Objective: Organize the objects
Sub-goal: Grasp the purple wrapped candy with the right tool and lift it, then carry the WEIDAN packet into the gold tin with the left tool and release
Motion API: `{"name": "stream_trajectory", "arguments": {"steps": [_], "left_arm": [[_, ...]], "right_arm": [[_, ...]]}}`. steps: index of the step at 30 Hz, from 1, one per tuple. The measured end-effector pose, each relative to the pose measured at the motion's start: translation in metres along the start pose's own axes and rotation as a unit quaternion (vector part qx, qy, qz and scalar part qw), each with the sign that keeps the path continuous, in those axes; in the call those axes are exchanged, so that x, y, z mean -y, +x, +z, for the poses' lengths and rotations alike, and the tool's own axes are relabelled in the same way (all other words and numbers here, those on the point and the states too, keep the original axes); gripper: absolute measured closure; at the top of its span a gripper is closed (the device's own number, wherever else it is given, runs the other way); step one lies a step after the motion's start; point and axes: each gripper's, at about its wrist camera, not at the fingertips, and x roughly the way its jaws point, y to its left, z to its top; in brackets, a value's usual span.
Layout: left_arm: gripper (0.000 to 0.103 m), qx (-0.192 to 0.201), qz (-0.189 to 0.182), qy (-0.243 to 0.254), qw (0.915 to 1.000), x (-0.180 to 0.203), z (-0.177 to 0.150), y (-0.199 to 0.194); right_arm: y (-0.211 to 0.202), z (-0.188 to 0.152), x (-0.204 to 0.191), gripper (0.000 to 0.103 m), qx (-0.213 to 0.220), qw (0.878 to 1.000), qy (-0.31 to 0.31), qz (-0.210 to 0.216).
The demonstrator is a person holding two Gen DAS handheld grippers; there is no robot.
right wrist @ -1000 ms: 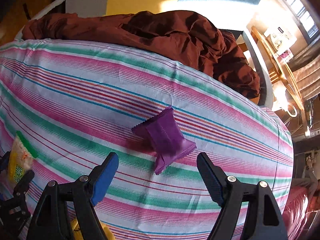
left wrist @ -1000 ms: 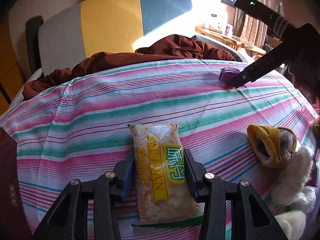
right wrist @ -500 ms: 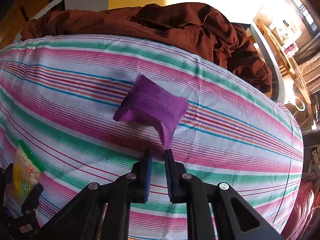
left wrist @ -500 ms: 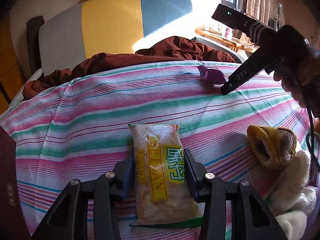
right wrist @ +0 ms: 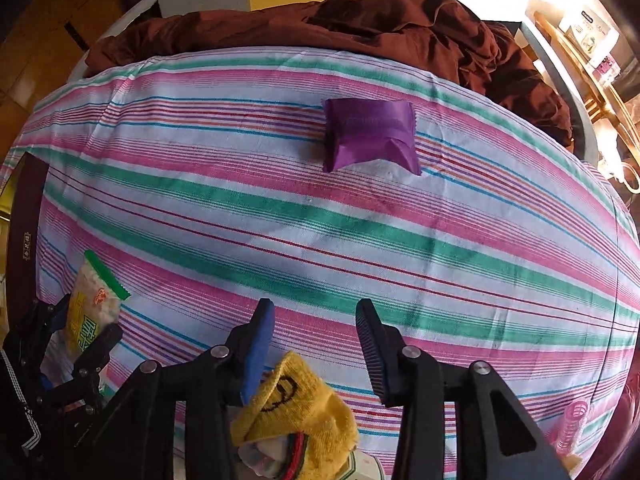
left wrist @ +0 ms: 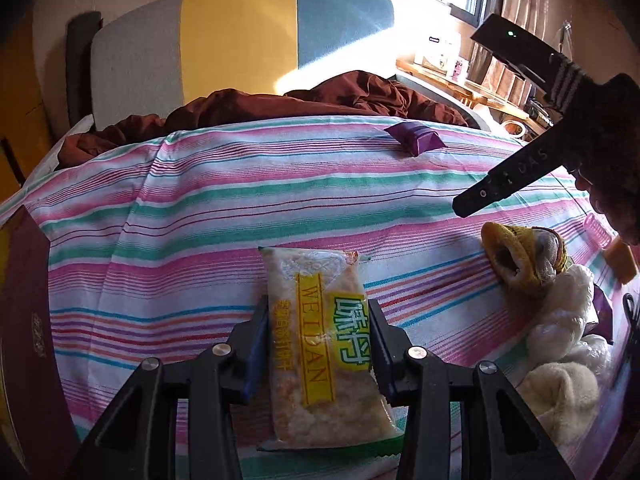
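My left gripper is shut on a yellow "WEIDAN" snack packet, which lies on the striped cloth; the same grip shows at the left of the right wrist view. A purple packet lies alone on the cloth toward the far edge, also in the left wrist view. My right gripper is open and empty, well back from the purple packet, above a yellow sock.
A brown blanket is heaped beyond the cloth against a grey, yellow and blue headboard. The yellow sock and white fluffy items lie at the right. A dark red box is at the left edge.
My right gripper held the purple packet half a second ago; it has let it go on the far cloth, opened and pulled back toward the yellow sock. The left gripper has not moved.
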Motion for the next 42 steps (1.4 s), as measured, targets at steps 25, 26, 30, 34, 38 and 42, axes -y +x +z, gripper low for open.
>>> {"name": "stream_trajectory", "arguments": {"steps": [25,26,30,34,38,42], "left_arm": [[0.057,0.015,-0.018,-0.014,0.9996,-0.007,-0.004,0.002],[0.057,0.016,-0.019,-0.015,0.9996,-0.007,-0.004,0.002],[0.059,0.015,-0.022,-0.016,0.9995,-0.008,-0.004,0.002],[0.061,0.008,-0.027,-0.021,0.9994,-0.010,-0.003,-0.003],[0.062,0.002,-0.016,-0.002,0.9999,-0.008,-0.013,-0.015],[0.062,-0.002,-0.004,0.004,1.0000,-0.011,-0.028,-0.031]], "right_arm": [[0.034,0.087,0.012,0.059,0.045,0.969,0.244,-0.018],[0.033,0.084,0.006,0.059,0.041,0.972,0.232,-0.013],[0.032,0.069,-0.037,0.059,0.016,0.987,0.161,0.002],[0.026,0.043,-0.078,0.059,-0.003,0.993,0.110,0.035],[0.021,0.012,-0.108,0.059,-0.006,0.995,0.081,0.057],[0.015,-0.015,-0.130,0.059,-0.004,0.995,0.062,0.072]]}}
